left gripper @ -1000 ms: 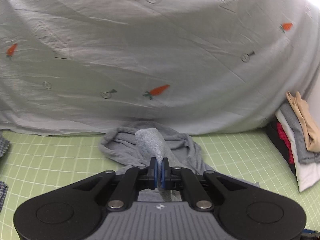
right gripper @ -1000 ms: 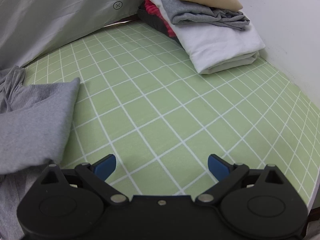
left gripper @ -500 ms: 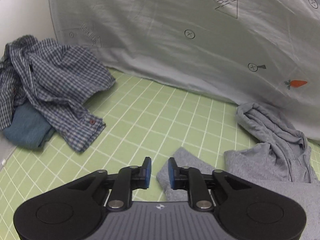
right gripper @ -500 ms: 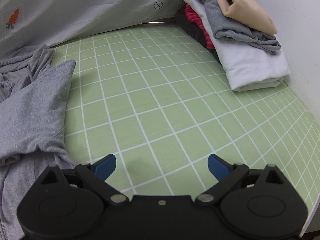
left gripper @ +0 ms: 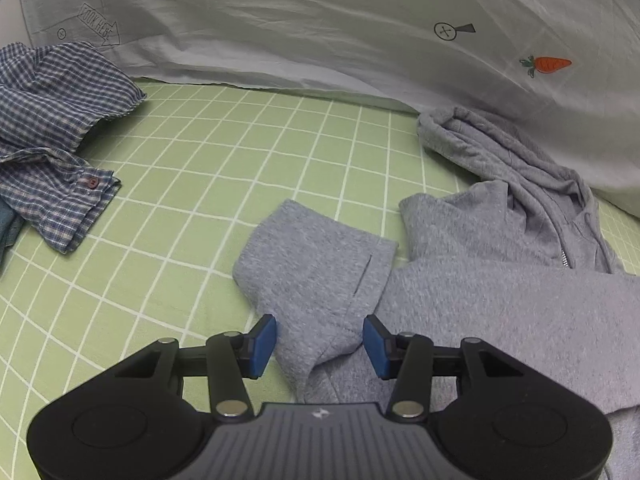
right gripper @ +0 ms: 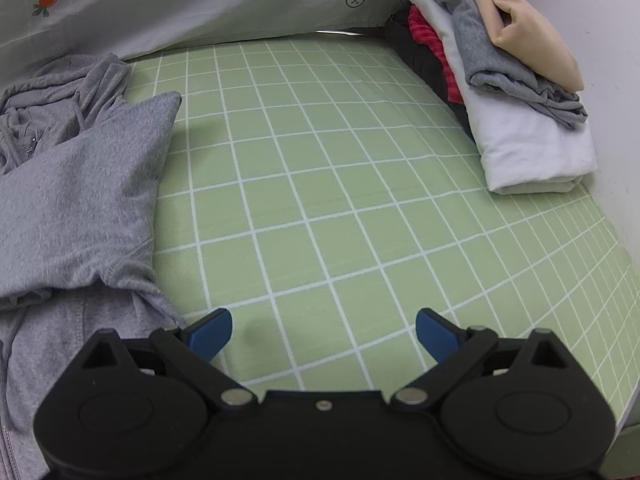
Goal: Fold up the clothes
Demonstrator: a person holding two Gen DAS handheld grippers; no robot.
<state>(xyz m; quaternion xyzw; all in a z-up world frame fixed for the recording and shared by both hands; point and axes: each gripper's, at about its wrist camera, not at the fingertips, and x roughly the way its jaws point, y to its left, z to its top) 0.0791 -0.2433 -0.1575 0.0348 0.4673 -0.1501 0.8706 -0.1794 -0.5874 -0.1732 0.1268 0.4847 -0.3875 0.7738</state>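
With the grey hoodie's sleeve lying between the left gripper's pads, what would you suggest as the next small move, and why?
Probably draw the left gripper back off the sleeve and go for the next fold. Its jaws have just been opening, the pads no longer press the cloth, and the sleeve lies laid across the grey hoodie on the green mat. The right gripper is open over bare mat.

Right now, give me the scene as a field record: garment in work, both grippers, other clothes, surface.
garment in work: grey zip hoodie, lying flat, sleeve folded across toward the checked shirt
left gripper: jaws have just been opening; sleeve fabric between the pads, not pinched
right gripper: open wide, empty, over bare mat beside the hoodie's edge
unfolded pile: blue checked shirt, crumpled
folded stack: white, grey, beige, red and black items
surface: green grid mat
backdrop: grey carrot-print sheet
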